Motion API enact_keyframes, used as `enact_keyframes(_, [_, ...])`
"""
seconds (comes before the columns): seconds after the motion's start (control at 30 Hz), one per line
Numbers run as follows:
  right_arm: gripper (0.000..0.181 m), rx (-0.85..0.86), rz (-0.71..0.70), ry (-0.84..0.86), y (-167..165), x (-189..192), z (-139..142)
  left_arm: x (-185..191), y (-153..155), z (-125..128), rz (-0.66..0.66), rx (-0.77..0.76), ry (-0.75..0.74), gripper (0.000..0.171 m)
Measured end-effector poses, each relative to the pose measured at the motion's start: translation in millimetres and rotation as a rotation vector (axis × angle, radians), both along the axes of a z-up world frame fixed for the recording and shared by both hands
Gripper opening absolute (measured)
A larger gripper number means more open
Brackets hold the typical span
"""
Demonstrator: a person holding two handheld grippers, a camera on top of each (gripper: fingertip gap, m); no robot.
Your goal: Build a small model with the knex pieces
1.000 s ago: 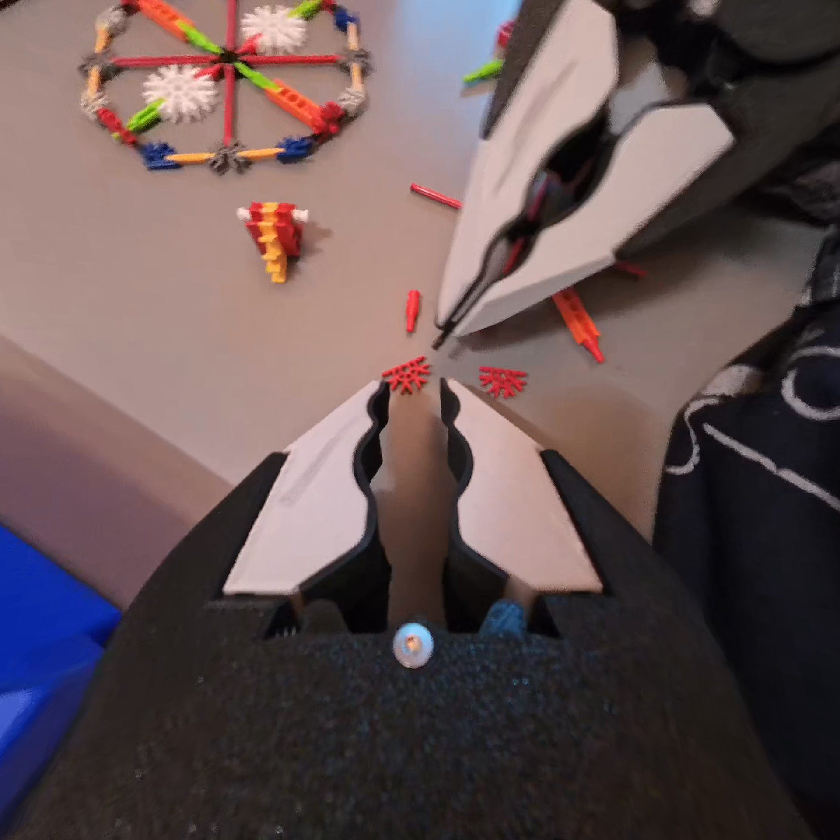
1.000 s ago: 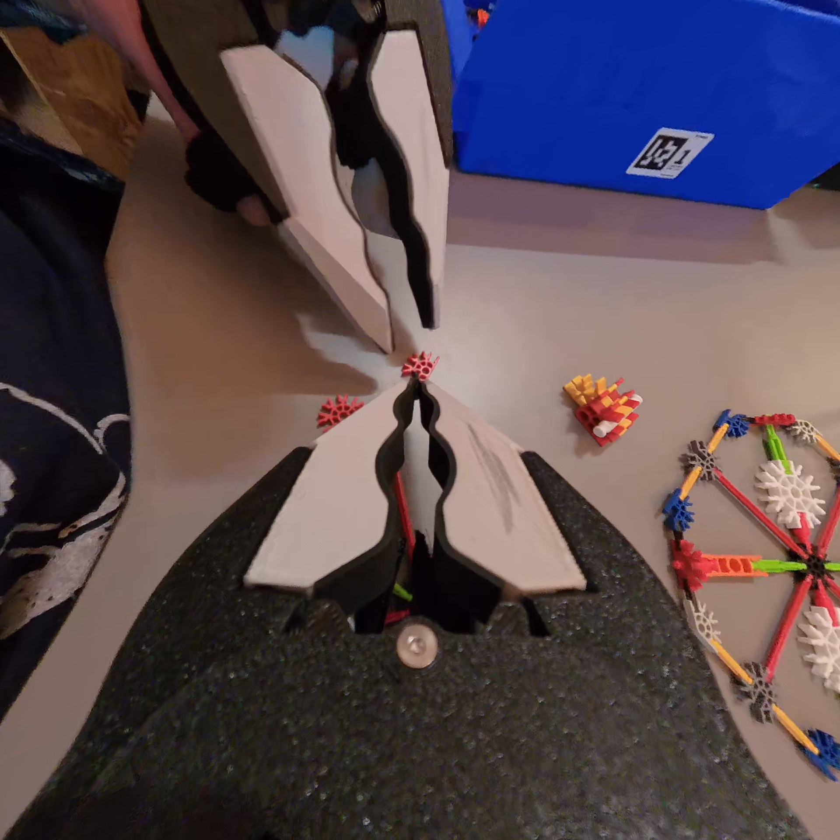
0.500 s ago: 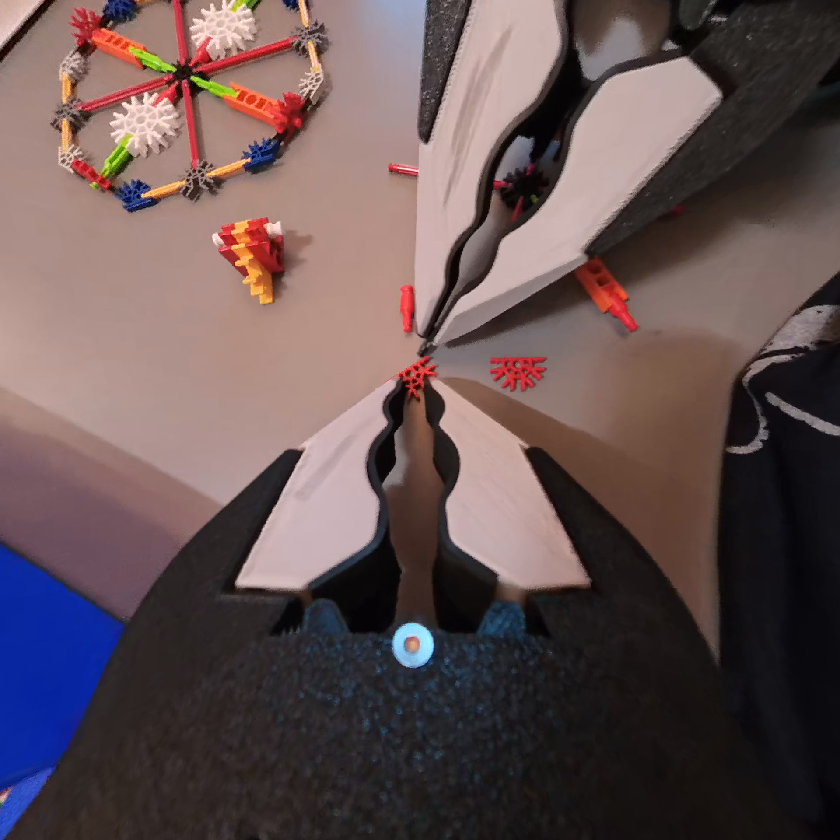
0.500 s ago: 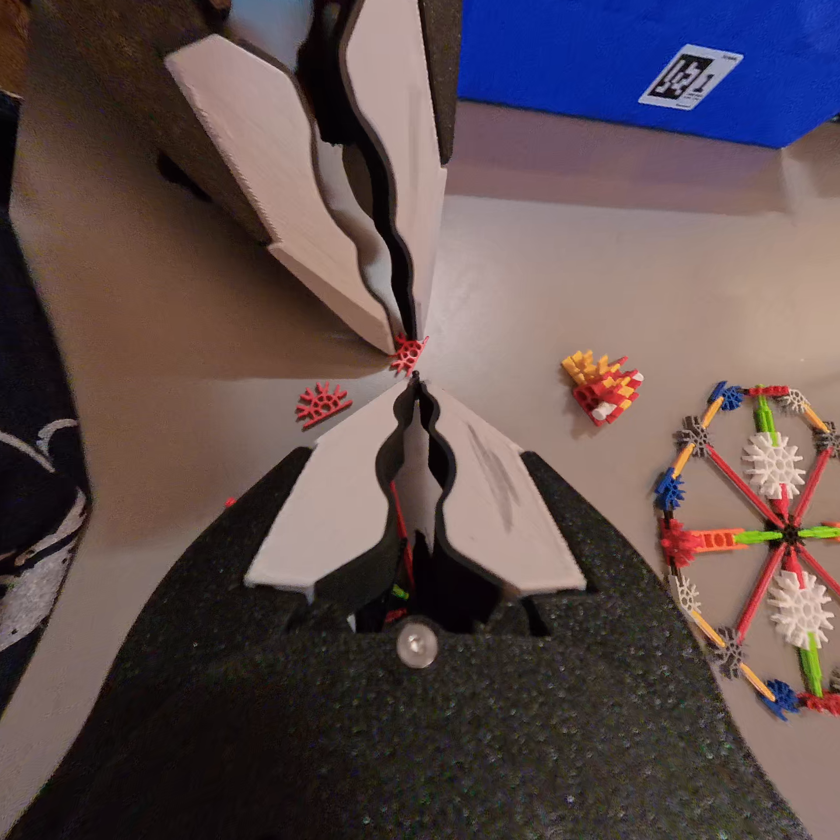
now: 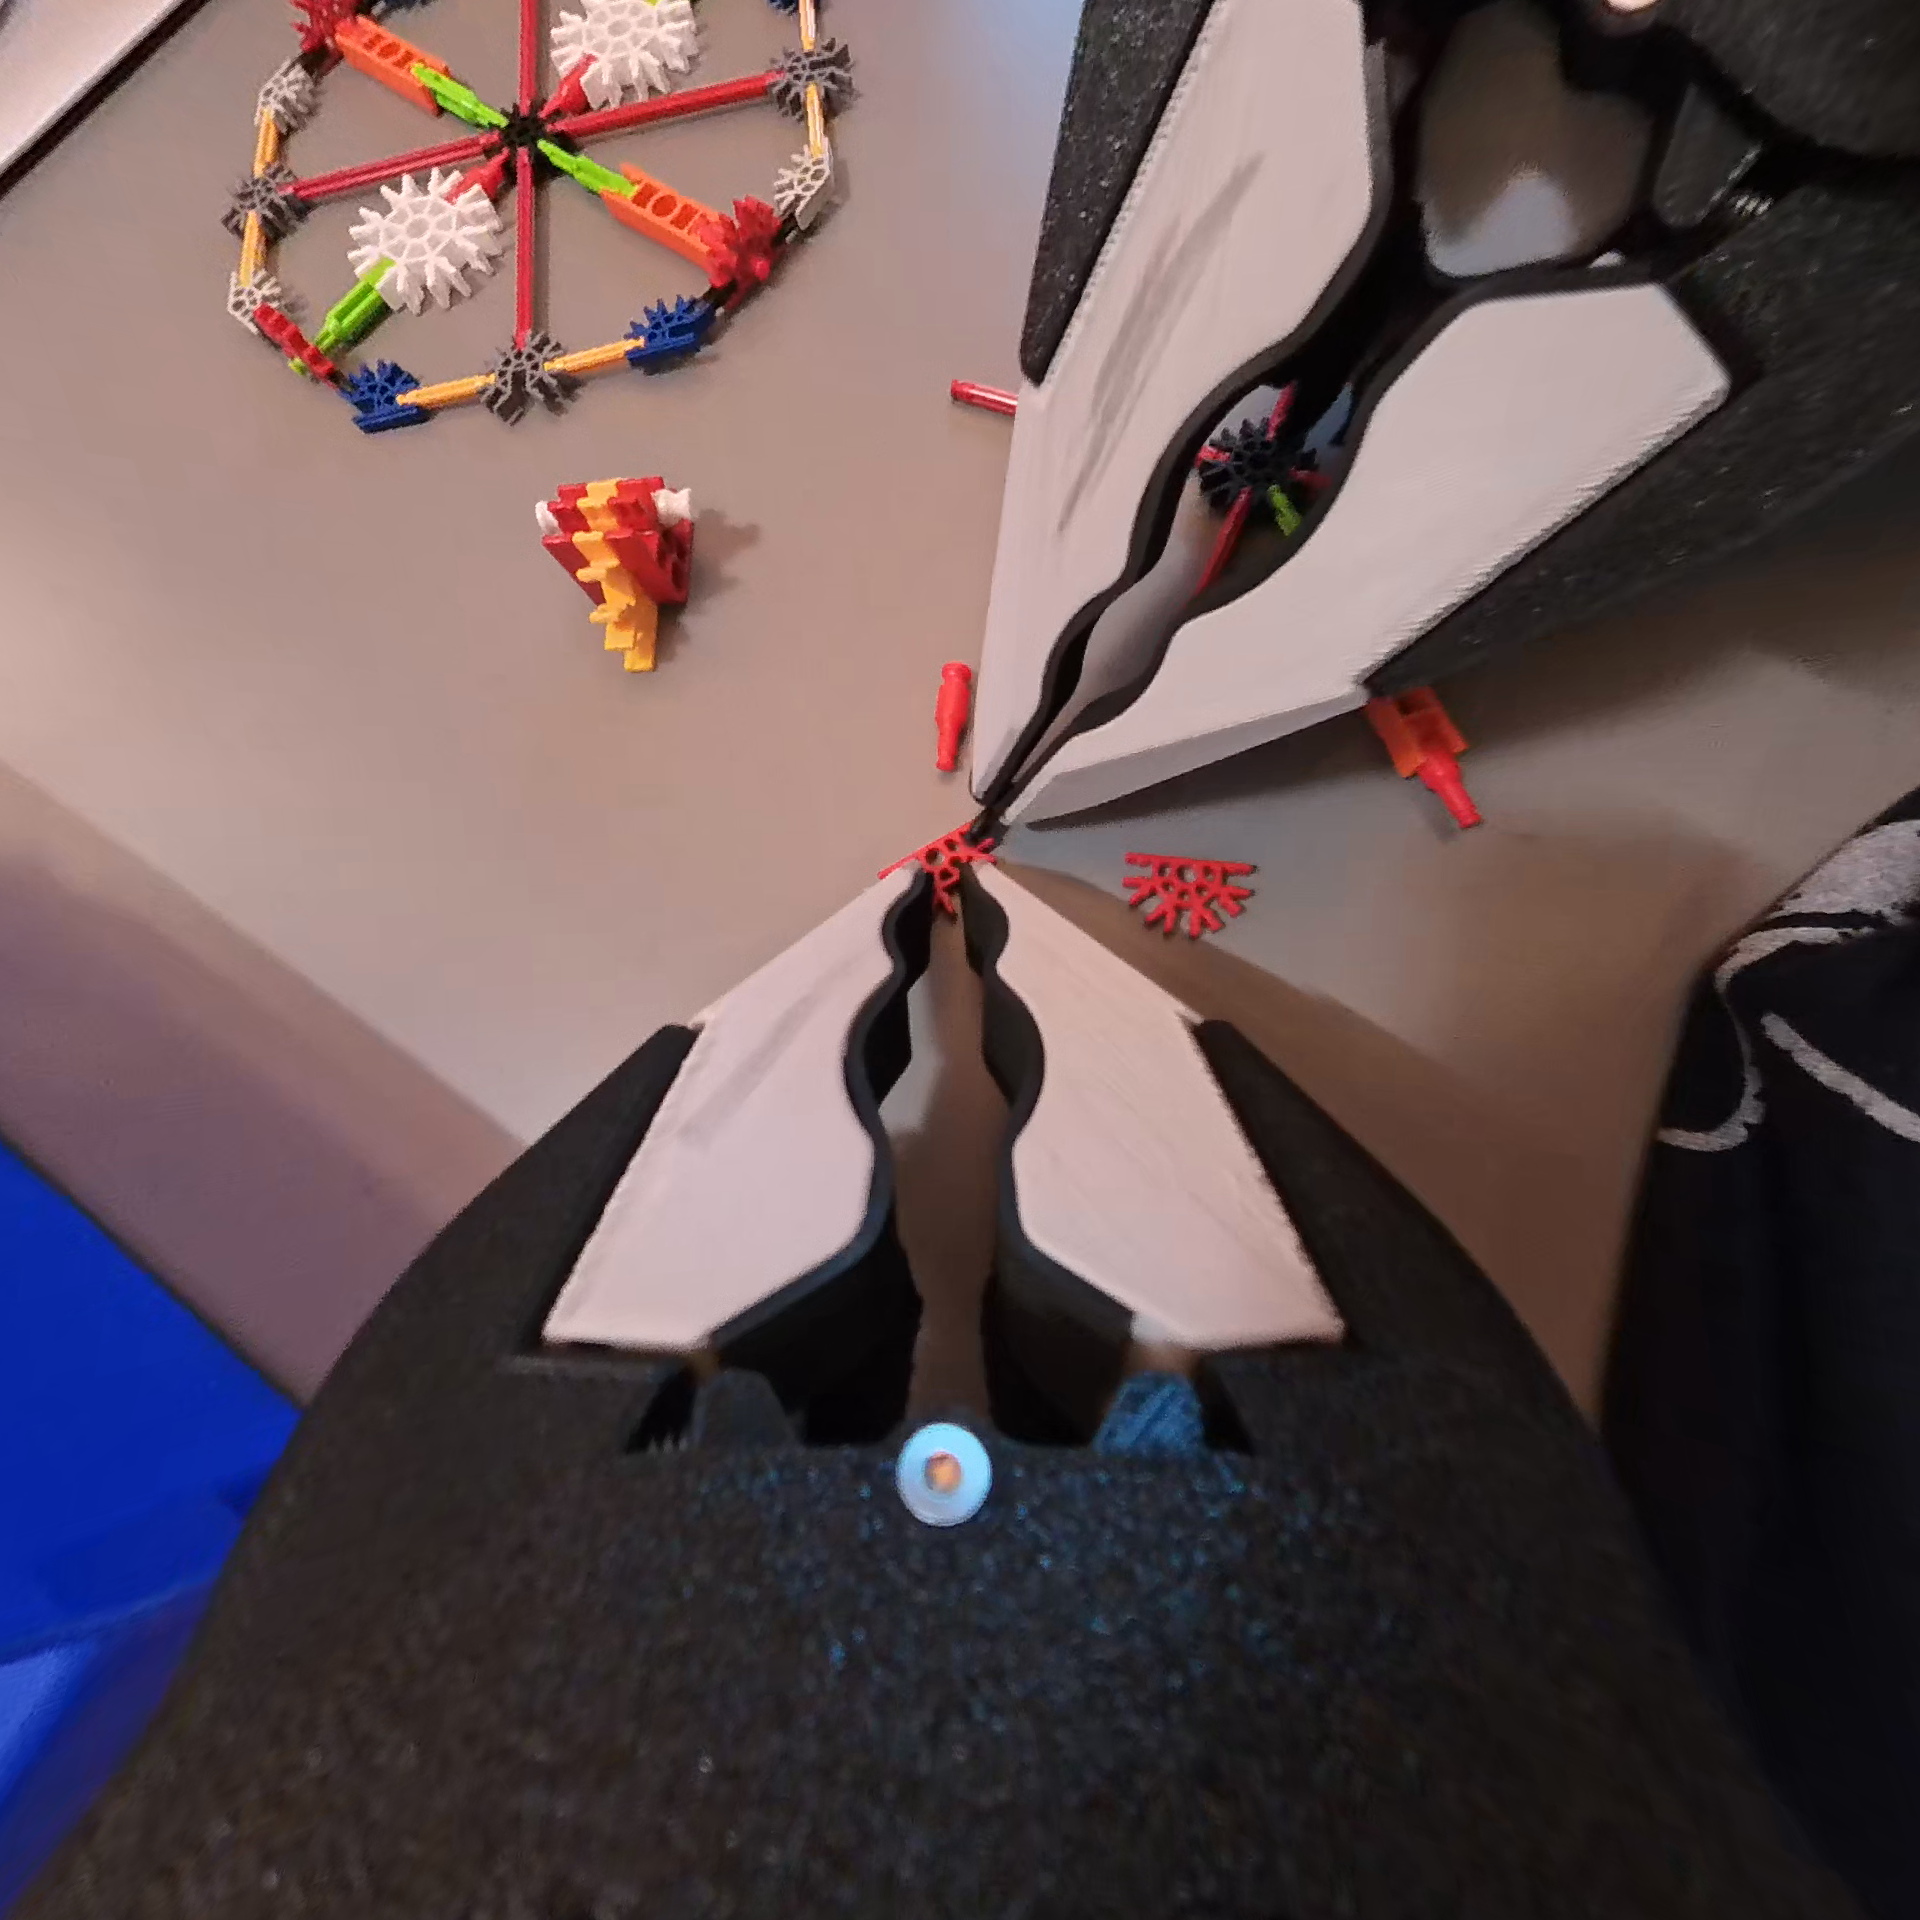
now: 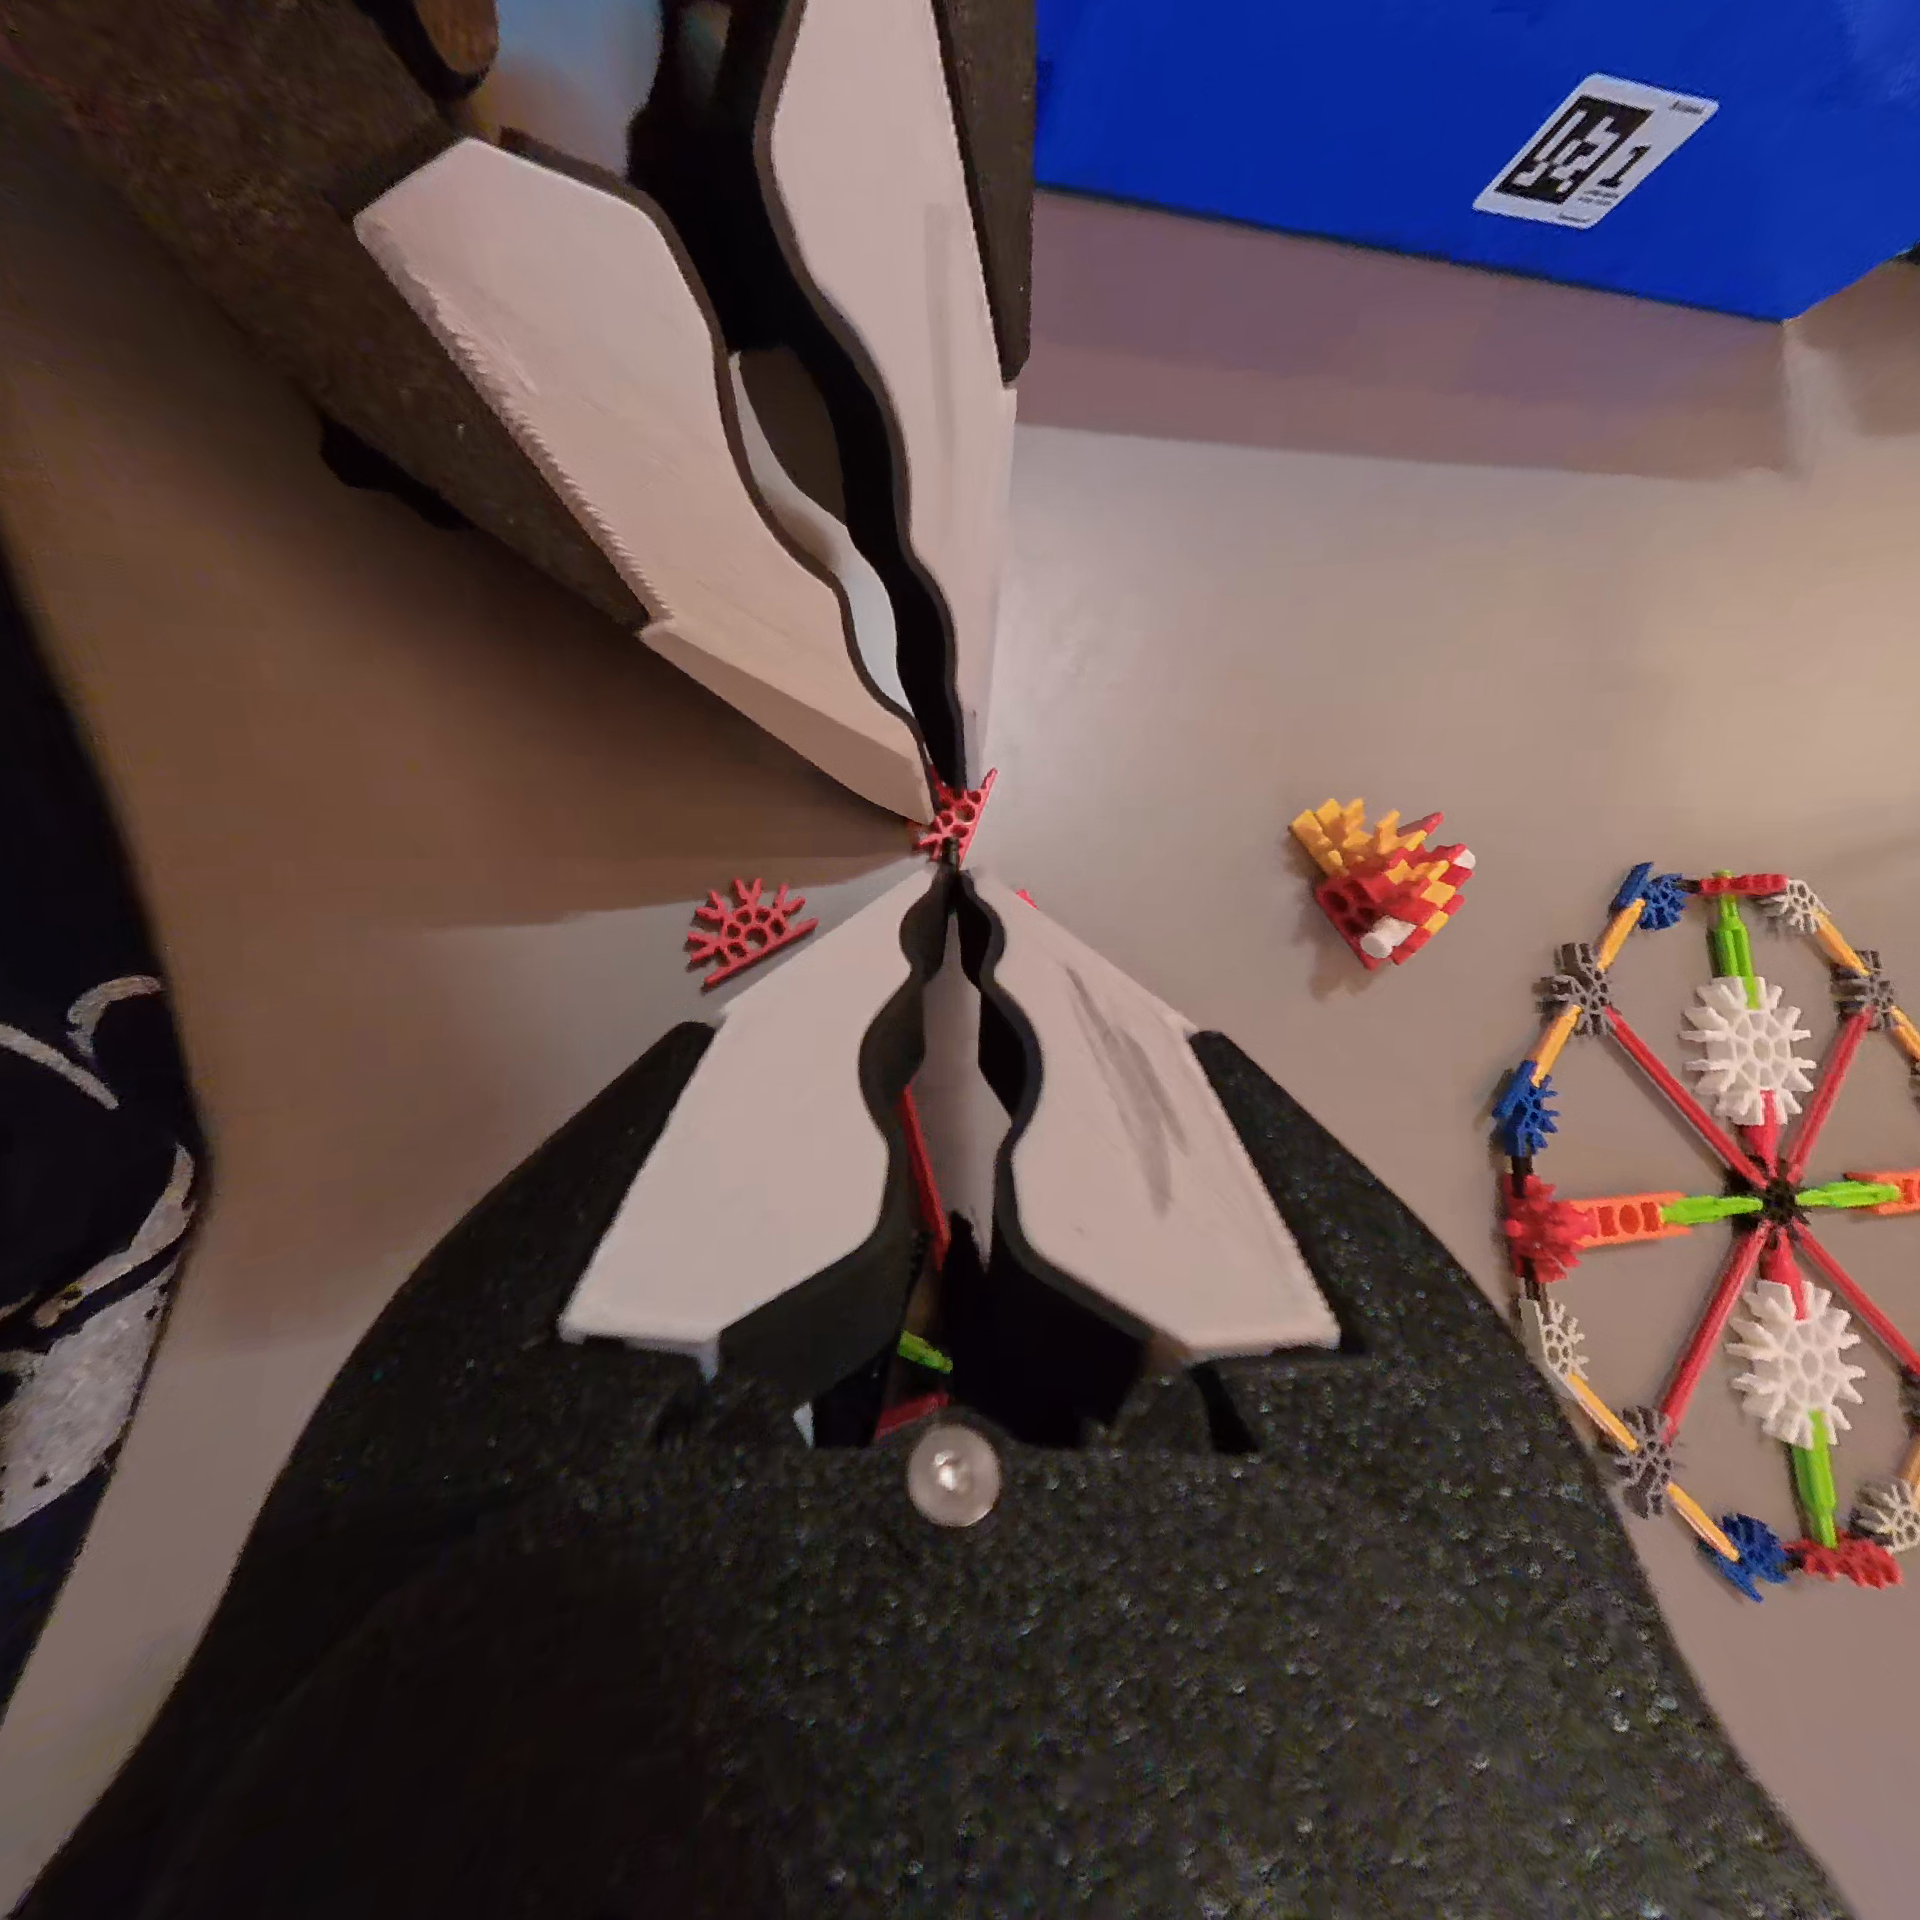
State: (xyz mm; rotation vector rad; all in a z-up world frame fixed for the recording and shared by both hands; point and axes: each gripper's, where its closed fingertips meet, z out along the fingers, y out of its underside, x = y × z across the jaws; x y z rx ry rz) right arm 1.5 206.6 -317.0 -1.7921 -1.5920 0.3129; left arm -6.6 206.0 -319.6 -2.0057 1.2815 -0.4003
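My left gripper [image 5: 943,896] is shut on a small red snowflake connector [image 5: 940,860] at its tips. The right wrist view shows it too [image 6: 954,814], pinched in the left gripper [image 6: 948,774] coming down from the top. My right gripper [image 6: 951,883] is shut on a thin red rod [image 6: 921,1153] that runs back between its fingers. In the left wrist view the right gripper [image 5: 987,812] comes in from the upper right, with a black hub [image 5: 1252,465] carrying red and green rods inside its jaws. The rod's tip touches the red connector.
A second red connector [image 5: 1190,888] [image 6: 748,930] lies on the tan table. A stack of red and yellow connectors [image 5: 623,561], a spoked wheel build [image 5: 530,197] [image 6: 1756,1205], a short red rod [image 5: 951,712] and an orange piece [image 5: 1418,738] lie around. A blue box [image 6: 1455,135] stands behind. Dark cloth [image 5: 1818,1299] is at the side. My two grippers' fingertips are within a few centimetres of each other.
My left gripper has shut on the red connector, which lay on the table before its open tips. The two grippers have come together, so the rod tip now meets the connector.
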Motion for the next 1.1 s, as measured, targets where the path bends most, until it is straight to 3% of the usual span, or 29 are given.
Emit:
enact_keyframes(0.53, [0.0,-0.055,-0.027,0.042,-1.2,3.4,5.4,0.4,-0.1,0.0,0.013,0.016,0.007,0.005])
enact_keyframes(0.87, [0.007,-0.072,0.116,0.013,-2.3,-0.9,1.2,-8.8,3.2,0.0,0.051,0.032,0.024,0.005])
enact_keyframes(1.1, [0.0,-0.197,0.177,-0.011,-1.1,-2.8,-5.1,-10.4,2.6,0.1,0.059,0.01,0.005,0.005])
